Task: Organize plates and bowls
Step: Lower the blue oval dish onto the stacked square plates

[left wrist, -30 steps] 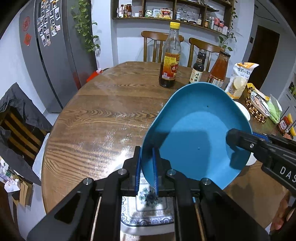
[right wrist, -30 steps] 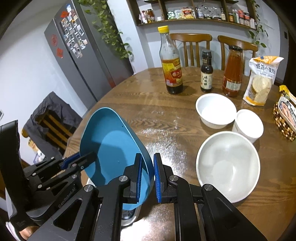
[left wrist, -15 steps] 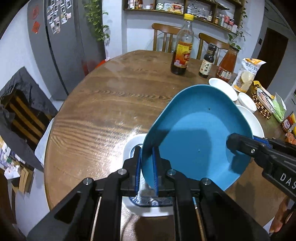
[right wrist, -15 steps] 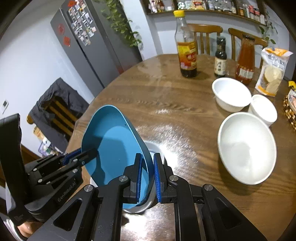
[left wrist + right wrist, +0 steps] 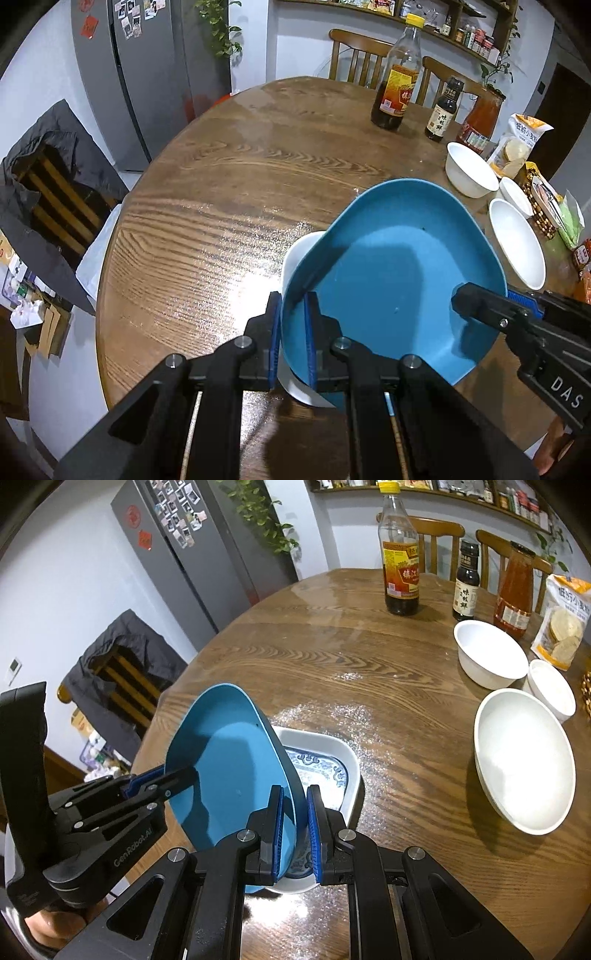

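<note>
A blue plate [image 5: 395,273] [image 5: 229,764] is held tilted between both grippers above a white dish with a blue pattern [image 5: 325,771], whose rim shows in the left wrist view [image 5: 299,251]. My left gripper [image 5: 293,339] is shut on the plate's near rim. My right gripper [image 5: 295,830] is shut on the opposite rim. A large white bowl [image 5: 524,757] [image 5: 517,243], a medium white bowl [image 5: 489,653] [image 5: 471,170] and a small white bowl [image 5: 552,688] [image 5: 515,195] sit on the right side of the table.
The round wooden table [image 5: 221,192] [image 5: 332,650] carries three bottles at the back: a tall vinegar bottle [image 5: 400,550], a small dark bottle [image 5: 466,581] and an orange sauce bottle [image 5: 515,590]. Snack bags [image 5: 563,620] lie at the far right. Chairs stand behind.
Both grippers have lifted the blue plate higher and back toward the table's near edge. More of the patterned white dish shows beneath it. The white bowls have not moved.
</note>
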`<state>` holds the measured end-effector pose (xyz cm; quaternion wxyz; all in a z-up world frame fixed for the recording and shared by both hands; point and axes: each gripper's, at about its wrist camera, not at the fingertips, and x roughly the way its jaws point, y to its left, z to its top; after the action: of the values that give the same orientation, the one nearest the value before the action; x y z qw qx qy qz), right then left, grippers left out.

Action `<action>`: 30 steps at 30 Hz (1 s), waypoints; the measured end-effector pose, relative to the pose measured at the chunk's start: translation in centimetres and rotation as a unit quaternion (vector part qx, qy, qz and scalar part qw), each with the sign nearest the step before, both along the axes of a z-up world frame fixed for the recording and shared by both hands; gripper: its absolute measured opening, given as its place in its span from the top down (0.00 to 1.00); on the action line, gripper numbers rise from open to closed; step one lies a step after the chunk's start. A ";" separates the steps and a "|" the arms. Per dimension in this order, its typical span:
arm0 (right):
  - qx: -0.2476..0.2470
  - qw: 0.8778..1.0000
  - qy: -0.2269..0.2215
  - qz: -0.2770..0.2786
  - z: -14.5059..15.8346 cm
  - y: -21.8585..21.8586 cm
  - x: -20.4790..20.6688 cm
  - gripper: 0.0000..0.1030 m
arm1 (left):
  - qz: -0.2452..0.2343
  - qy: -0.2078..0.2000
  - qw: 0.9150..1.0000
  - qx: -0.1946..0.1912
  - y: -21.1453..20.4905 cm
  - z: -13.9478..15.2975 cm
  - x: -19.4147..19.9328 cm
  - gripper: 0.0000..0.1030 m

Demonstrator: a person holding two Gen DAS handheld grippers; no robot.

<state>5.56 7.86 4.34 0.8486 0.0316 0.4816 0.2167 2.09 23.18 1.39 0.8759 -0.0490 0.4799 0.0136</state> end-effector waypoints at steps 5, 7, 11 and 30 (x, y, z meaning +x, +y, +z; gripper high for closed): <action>0.003 1.000 0.002 0.001 -0.2 0.1 0.2 0.86 | 0.000 -0.003 1.000 0.000 0.0 0.1 -0.1 0.90; 0.008 1.000 0.009 0.001 -0.5 0.0 0.5 0.86 | 0.000 -0.002 1.000 0.002 0.0 0.0 -0.1 0.90; 0.015 1.000 0.018 0.002 -0.9 -0.2 0.8 0.86 | 0.005 0.011 1.000 -0.002 0.1 -0.4 0.0 0.90; 0.011 0.999 0.052 0.011 -1.8 -0.6 3.4 0.86 | 0.008 0.037 0.999 -0.013 0.0 -0.7 0.5 0.90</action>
<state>8.99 7.21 2.55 0.8198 0.0471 0.5226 0.2295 2.63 23.15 0.70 0.8568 -0.0637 0.5114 0.0166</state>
